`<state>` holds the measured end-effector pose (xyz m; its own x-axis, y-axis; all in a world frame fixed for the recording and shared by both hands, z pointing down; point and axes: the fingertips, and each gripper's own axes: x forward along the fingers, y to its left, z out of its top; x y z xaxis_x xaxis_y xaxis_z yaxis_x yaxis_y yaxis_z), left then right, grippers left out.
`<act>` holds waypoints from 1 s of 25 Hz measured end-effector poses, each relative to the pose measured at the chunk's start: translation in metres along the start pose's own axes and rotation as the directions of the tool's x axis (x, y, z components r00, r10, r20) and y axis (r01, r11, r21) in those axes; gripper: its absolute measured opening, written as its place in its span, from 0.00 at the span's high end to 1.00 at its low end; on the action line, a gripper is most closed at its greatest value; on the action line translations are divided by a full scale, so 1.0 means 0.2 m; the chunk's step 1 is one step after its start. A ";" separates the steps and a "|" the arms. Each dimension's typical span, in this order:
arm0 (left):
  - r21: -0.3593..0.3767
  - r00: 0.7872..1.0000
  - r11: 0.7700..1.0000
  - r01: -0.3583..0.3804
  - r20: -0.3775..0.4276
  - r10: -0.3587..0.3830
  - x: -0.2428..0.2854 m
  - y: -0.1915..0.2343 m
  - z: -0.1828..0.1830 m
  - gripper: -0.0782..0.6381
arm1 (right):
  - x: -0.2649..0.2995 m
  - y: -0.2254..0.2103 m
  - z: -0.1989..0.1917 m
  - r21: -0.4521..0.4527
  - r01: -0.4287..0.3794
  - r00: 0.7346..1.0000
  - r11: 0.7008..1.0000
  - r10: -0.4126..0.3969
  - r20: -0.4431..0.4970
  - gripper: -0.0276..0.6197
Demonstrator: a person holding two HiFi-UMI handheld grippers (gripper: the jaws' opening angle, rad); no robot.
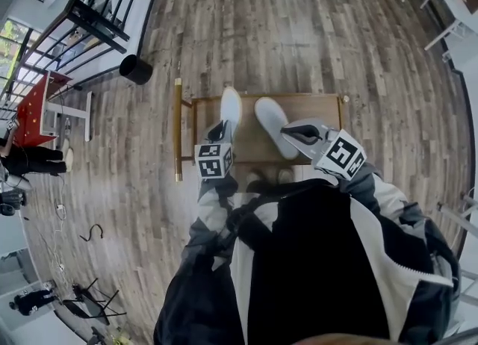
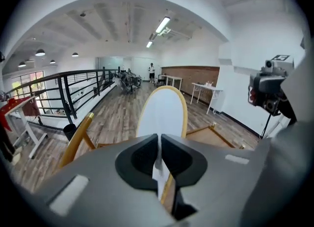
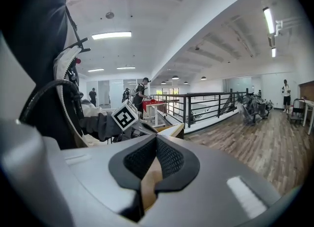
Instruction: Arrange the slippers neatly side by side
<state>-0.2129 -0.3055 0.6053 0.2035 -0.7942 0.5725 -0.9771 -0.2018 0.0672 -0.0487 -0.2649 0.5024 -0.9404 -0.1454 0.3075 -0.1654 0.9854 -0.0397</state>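
Note:
Two white slippers are over a low wooden table (image 1: 317,106). My left gripper (image 1: 222,131) is shut on the heel end of the left slipper (image 1: 230,106). In the left gripper view that slipper (image 2: 163,112) stands up tilted in front of the pinched jaws, showing its white sole with a yellow rim. The right slipper (image 1: 270,124) lies on the table, angled away from the left one. My right gripper (image 1: 297,135) is shut beside its near end, with nothing seen between the pads. The right gripper view shows my right gripper (image 3: 156,145) pointing towards the left gripper's marker cube (image 3: 125,117).
The table has yellow legs (image 1: 178,128) and stands on a wood plank floor. A black bin (image 1: 135,69) and a black railing (image 1: 104,22) are to the far left, beside a red table (image 1: 33,108). White tables (image 1: 441,0) stand at the far right.

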 end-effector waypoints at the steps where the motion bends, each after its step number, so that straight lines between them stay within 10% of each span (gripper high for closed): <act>1: -0.008 0.999 1.000 -0.003 0.034 0.004 -0.05 -0.01 0.03 0.85 | 0.01 0.01 0.01 -0.002 -0.010 1.000 1.000 0.010 0.002 0.95; 10: -0.053 0.977 0.999 -0.014 0.214 0.025 -0.37 -0.10 0.20 0.85 | 0.05 0.04 -0.01 0.001 -0.037 0.999 0.999 0.037 0.009 0.95; 25: -0.023 0.973 1.000 0.015 0.230 -0.010 -0.37 -0.16 0.23 0.84 | 0.05 0.05 -0.03 -0.006 -0.042 0.999 0.999 0.042 0.014 0.95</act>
<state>-0.1932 -0.2665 0.5220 0.2218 -0.9027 0.3687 -0.9750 -0.2006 0.0953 -0.0589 -0.2552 0.5108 -0.9506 -0.1052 0.2921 -0.1239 0.9912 -0.0465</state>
